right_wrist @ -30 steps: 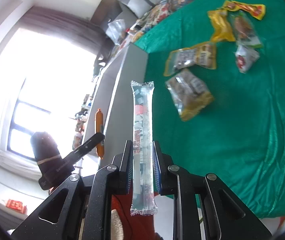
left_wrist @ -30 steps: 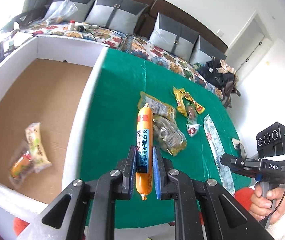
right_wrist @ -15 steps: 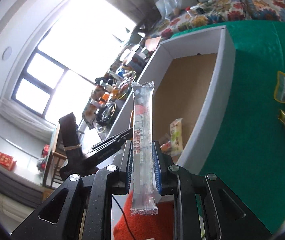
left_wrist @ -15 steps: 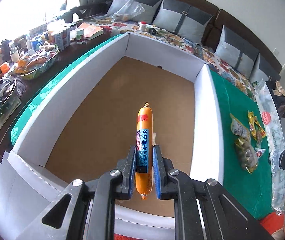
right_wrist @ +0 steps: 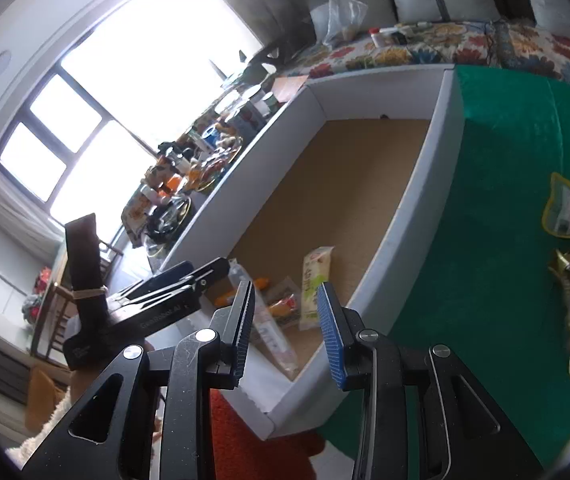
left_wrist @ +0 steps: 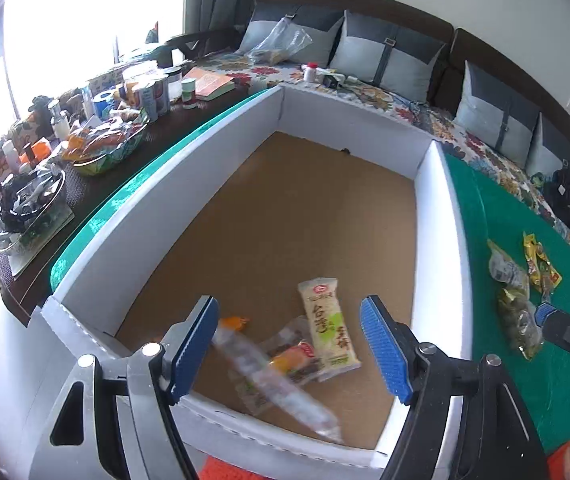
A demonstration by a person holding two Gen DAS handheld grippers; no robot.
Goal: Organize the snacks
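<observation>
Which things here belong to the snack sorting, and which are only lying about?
Job:
- white box
- snacks in the box
- snack packets on the green cloth

Lying about:
- cushions
- book
- jars and cans on the side table

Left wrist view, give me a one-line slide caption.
Left gripper, fingers opening, empty above the box as a clear packet drops among snacks inside.

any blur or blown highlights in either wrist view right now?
Left wrist: clear stick pack smeared by motion blur inside the box; window at upper left blown out. Right wrist: window overexposed, snacks on the green cloth soft at the right edge; fisheye bends both.
</observation>
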